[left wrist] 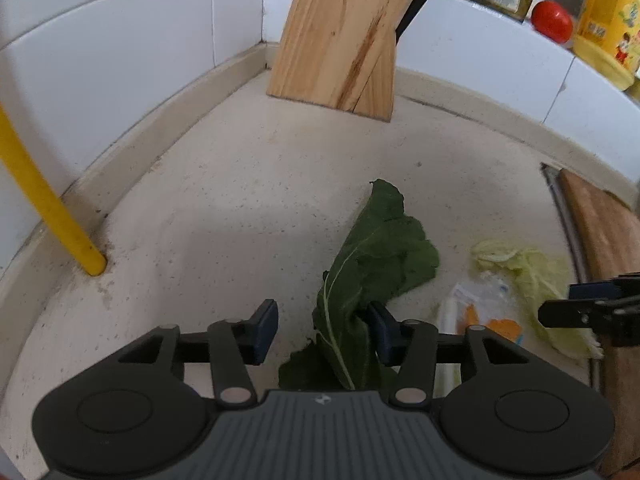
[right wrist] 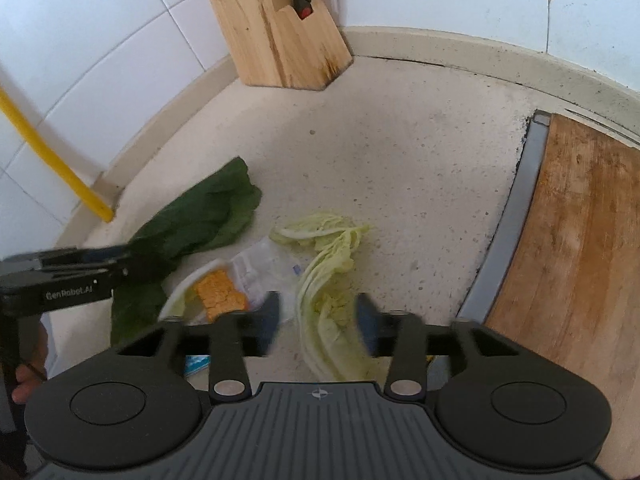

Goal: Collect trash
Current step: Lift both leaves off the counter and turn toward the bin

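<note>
A dark green leaf point(left wrist: 376, 256) lies on the speckled counter; it also shows in the right wrist view point(right wrist: 200, 216). My left gripper point(left wrist: 324, 324) is open, its jaws either side of the leaf's stem end. A pale cabbage leaf point(right wrist: 328, 280) lies to the right, seen too in the left wrist view point(left wrist: 532, 276). My right gripper point(right wrist: 318, 320) is open with its jaws either side of the cabbage leaf. A clear plastic wrapper with an orange piece point(right wrist: 236, 280) lies between the two leaves, also in the left wrist view point(left wrist: 480, 308).
A wooden knife block point(left wrist: 340, 36) stands in the tiled back corner. A yellow pipe point(left wrist: 44, 208) rises at the left wall. A wooden cutting board point(right wrist: 576, 232) lies at the right. Jars, a tomato point(left wrist: 552, 20) and a yellow tub sit on the ledge.
</note>
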### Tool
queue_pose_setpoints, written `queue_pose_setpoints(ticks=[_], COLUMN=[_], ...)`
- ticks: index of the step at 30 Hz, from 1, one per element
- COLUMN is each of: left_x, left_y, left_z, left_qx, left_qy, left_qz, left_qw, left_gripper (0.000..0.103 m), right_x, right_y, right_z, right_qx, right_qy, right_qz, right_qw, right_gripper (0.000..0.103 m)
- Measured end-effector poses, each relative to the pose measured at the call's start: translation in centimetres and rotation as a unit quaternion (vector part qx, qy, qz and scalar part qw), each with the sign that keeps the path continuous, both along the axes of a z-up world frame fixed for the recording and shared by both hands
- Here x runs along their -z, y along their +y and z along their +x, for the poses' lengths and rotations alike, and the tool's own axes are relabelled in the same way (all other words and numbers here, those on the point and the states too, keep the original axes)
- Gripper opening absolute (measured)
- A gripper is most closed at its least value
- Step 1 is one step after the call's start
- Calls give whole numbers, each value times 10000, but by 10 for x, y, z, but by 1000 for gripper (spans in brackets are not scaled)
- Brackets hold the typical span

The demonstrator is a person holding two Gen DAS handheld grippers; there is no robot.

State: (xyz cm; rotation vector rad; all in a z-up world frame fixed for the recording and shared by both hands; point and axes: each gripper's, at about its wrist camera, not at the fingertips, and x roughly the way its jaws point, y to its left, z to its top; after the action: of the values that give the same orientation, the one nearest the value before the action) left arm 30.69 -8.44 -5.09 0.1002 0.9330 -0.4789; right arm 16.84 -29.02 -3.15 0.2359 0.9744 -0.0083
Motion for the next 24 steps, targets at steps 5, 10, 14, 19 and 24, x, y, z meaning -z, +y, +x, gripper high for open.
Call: queue_pose_setpoints(ticks=[5, 10, 14, 19, 24], left_x=[3, -2, -14, -31, -48], left_y=[-17, -17, -9, 4, 12], left_z=[3, 3, 1, -5, -15], left_qx=[123, 190, 194, 195, 180], left_qy=[-79, 16, 81, 148, 93], left_qz=[141, 7, -290, -820, -1130], left_qw=[9998, 9998, 9994, 9963, 9934], left_gripper=[41, 13, 11, 10, 10], right_x=[8, 8, 5, -8, -29], right_y=[4, 16, 9, -2, -4], right_z=[8, 11, 8, 2, -6], right_qx=[-26, -99, 23, 127, 46], right_qy=[16, 66, 98, -90, -435], right_qz=[-161, -422, -69, 456, 886], right_qw=[9999, 9990, 9999, 9988, 9951], right_gripper=[63, 24, 14, 13, 12])
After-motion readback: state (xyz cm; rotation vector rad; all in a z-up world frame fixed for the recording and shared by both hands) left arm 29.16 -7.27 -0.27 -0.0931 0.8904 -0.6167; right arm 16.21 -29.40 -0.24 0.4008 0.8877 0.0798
